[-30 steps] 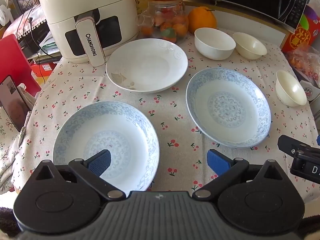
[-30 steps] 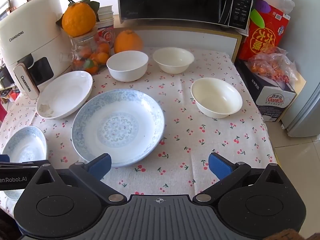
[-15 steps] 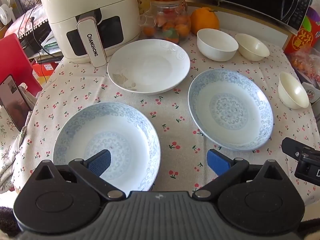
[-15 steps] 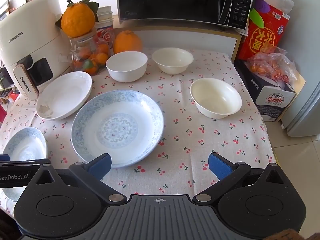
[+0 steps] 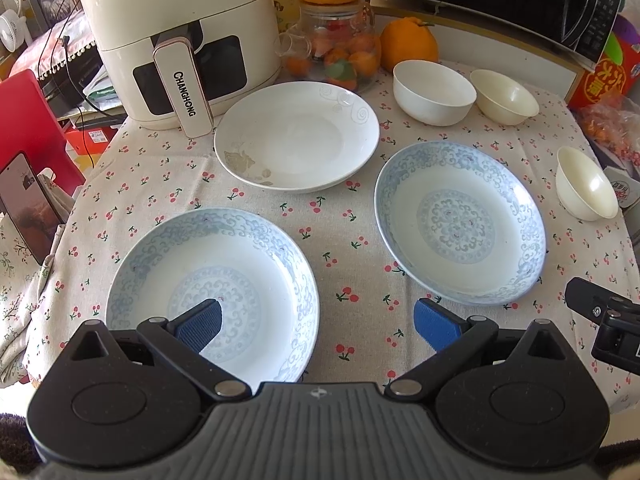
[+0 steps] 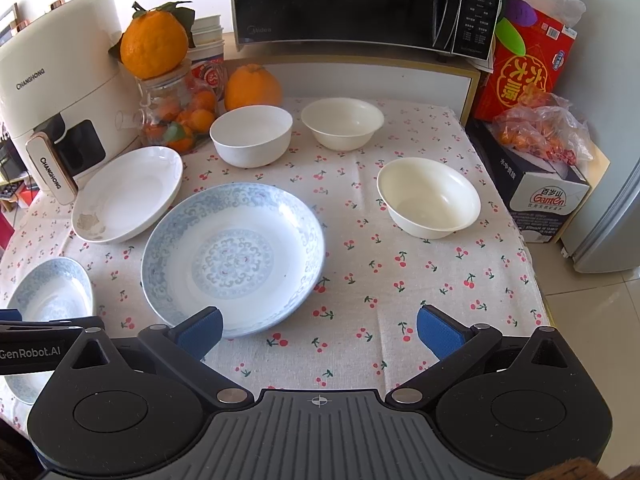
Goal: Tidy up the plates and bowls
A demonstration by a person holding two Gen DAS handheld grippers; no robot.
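Observation:
Two blue-patterned plates lie on the cherry tablecloth: one near left (image 5: 212, 280), one at the right (image 5: 460, 224), the latter central in the right wrist view (image 6: 234, 256). A white plate (image 5: 296, 136) lies behind them. A white bowl (image 5: 434, 92) and a cream bowl (image 5: 504, 96) stand at the back; another cream bowl (image 5: 586, 184) stands far right. My left gripper (image 5: 318, 326) is open, its left pad over the near plate. My right gripper (image 6: 318, 330) is open and empty above the cloth, before the central plate.
A white air fryer (image 5: 180, 36) stands back left, next to a jar of fruit (image 5: 340, 52) topped with an orange. A microwave (image 6: 360, 0) sits at the back. Boxes and a bag (image 6: 536, 140) line the right edge. A phone (image 5: 28, 208) stands at the left.
Both grippers have drifted back slightly; the dishes have not moved. Both stay open.

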